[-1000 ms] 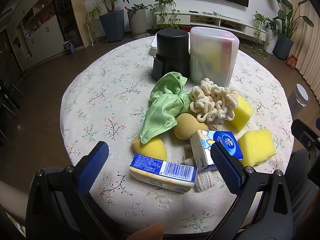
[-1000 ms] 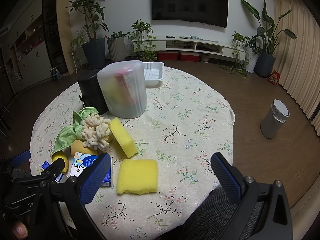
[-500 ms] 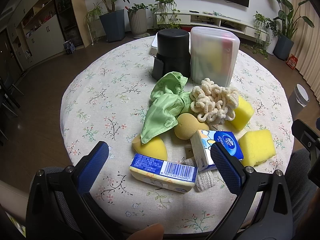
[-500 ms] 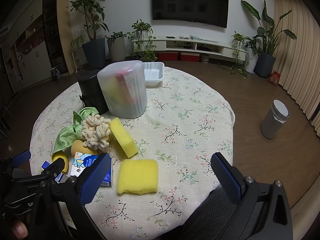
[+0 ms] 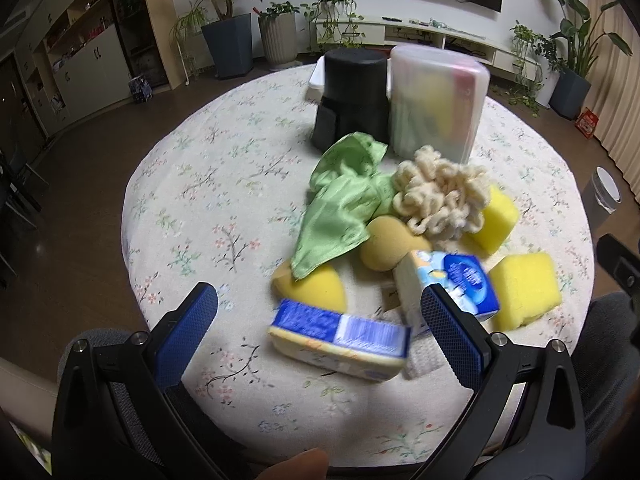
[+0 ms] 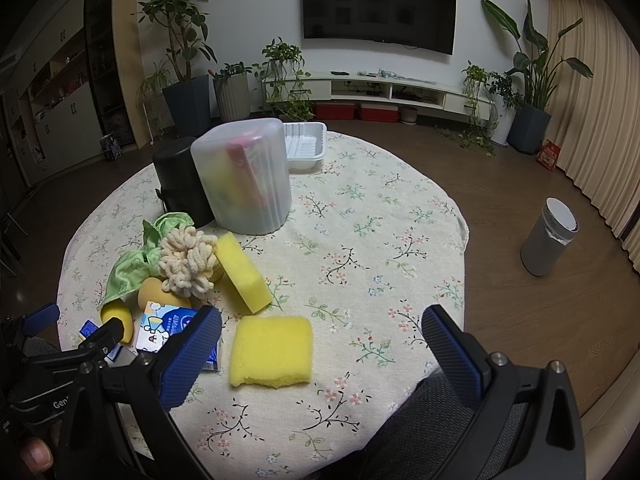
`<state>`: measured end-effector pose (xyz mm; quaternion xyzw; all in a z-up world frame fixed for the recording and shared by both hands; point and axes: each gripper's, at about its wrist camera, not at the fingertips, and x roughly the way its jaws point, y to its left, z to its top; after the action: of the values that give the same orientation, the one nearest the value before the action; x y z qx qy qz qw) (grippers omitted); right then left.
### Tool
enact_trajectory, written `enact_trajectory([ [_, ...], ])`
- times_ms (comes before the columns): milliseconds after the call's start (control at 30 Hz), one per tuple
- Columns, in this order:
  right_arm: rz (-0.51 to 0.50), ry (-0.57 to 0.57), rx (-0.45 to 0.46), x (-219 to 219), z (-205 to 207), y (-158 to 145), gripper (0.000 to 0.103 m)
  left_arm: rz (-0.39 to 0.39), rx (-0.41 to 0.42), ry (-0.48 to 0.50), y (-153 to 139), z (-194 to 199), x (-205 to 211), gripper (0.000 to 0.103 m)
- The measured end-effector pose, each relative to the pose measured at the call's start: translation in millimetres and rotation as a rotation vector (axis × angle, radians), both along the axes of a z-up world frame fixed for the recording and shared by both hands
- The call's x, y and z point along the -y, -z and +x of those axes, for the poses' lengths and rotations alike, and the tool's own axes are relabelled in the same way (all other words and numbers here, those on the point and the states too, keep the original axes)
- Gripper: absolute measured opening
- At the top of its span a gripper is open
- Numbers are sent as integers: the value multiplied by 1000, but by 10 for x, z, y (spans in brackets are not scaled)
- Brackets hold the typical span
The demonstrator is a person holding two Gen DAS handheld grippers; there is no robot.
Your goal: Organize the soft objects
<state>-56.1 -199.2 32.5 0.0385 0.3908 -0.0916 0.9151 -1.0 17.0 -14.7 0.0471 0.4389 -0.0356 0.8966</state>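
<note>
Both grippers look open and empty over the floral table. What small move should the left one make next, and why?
Probably ease the left gripper forward and down over the blue-labelled wrapped sponge pack. Its open jaws hold nothing, and that pack lies nearest, roughly between them, clear on top. The right gripper, also open, hangs above the flat yellow sponge.

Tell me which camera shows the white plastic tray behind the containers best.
The right wrist view: the white tray shows its ribbed inside and rim beside the translucent container. The left wrist view shows only a corner behind the black container.
</note>
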Motion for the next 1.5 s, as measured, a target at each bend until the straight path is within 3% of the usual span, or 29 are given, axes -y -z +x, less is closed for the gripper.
enact_trajectory([
  [100, 7, -1, -12, 61, -5, 44, 102, 12, -20, 15, 90, -65, -91, 103],
  [200, -9, -12, -37, 82, -33, 133, 102, -32, -2, 49, 123, -204, -239, 103],
  [433, 5, -53, -109, -16, 114, 371, 102, -73, -16, 31, 16, -308, -426, 102],
  [567, -2, -72, -134, -87, 185, 482, 102, -50, 5, 39, -48, -376, -472, 102],
  [700, 21, -68, -172, -72, 250, 609, 102, 0, -22, 54, 90, -277, -393, 102],
  [933, 28, -89, -192, -105, 278, 714, 102, -19, -61, 119, 275, -178, -137, 103],
  [1300, 72, -133, -194, -158, 324, 761, 102, 33, -104, 77, 488, -4, -89, 103],
  [1367, 76, -134, -197, -161, 342, 770, 102, 3, -120, 66, 524, 14, -142, 99],
  [1500, 103, -148, -203, -154, 382, 816, 96, -49, -131, 62, 548, 8, -230, 80],
])
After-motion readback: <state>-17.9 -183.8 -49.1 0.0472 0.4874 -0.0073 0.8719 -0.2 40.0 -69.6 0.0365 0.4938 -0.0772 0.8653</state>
